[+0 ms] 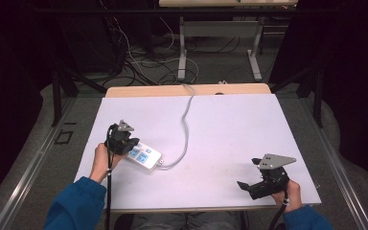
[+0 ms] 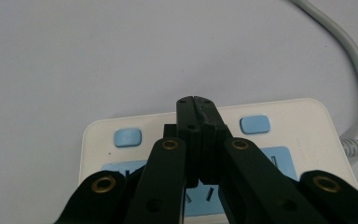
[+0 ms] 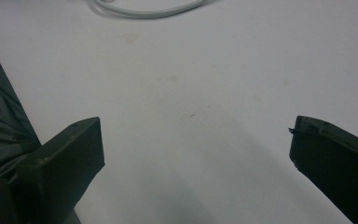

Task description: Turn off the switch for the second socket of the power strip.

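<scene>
A white power strip (image 2: 307, 135) with blue switches and sockets lay on the white board (image 1: 230, 129), directly under and just past your left gripper (image 2: 196, 103). Its fingers were pressed together with nothing between them, their tips poised over the strip's middle, a blue switch (image 2: 127, 137) on either side. The strip's grey cable (image 1: 187, 120) curved away toward the board's far edge. Your right gripper (image 3: 193, 135) hung near the board's near right corner, well apart from the strip, fingers spread wide over bare board with open room ahead.
</scene>
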`<state>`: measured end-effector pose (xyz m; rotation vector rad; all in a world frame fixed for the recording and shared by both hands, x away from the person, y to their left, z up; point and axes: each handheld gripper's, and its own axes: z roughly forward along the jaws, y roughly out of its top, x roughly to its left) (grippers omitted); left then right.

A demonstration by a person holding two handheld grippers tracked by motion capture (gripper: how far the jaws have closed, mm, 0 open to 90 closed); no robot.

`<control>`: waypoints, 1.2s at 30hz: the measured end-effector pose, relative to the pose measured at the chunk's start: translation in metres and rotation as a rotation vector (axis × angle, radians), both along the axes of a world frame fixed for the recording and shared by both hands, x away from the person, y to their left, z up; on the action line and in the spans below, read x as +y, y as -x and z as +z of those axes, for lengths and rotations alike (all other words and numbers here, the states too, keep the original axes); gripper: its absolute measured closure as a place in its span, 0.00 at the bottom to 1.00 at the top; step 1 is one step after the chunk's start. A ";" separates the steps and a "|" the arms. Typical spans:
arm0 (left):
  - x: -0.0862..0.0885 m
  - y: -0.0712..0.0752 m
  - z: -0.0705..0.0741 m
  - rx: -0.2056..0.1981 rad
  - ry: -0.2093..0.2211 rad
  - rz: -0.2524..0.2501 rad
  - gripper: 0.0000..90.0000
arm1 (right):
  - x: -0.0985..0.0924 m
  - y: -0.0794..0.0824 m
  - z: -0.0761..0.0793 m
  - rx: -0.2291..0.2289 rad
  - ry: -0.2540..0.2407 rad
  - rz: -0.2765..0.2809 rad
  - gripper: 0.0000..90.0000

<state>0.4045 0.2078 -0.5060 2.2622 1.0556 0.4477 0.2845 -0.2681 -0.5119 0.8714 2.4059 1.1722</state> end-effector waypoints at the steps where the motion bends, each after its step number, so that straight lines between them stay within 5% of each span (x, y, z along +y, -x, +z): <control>1: 0.000 -0.001 -0.002 -0.012 -0.002 0.001 1.00 | 0.001 0.000 0.000 -0.011 -0.008 -0.002 0.03; 10: 0.001 -0.005 -0.010 0.020 -0.015 -0.001 1.00 | 0.000 0.000 -0.001 -0.008 -0.009 -0.003 0.03; 12: 0.000 -0.005 -0.013 -0.006 -0.004 0.010 1.00 | 0.000 0.000 0.000 -0.008 -0.009 -0.001 0.03; 30: -0.002 -0.008 -0.018 0.015 -0.014 -0.019 1.00 | 0.000 0.000 0.000 0.001 0.001 -0.001 0.03; 36: -0.002 -0.008 -0.020 -0.007 -0.007 -0.014 1.00 | 0.001 0.000 -0.001 -0.007 -0.005 -0.005 0.03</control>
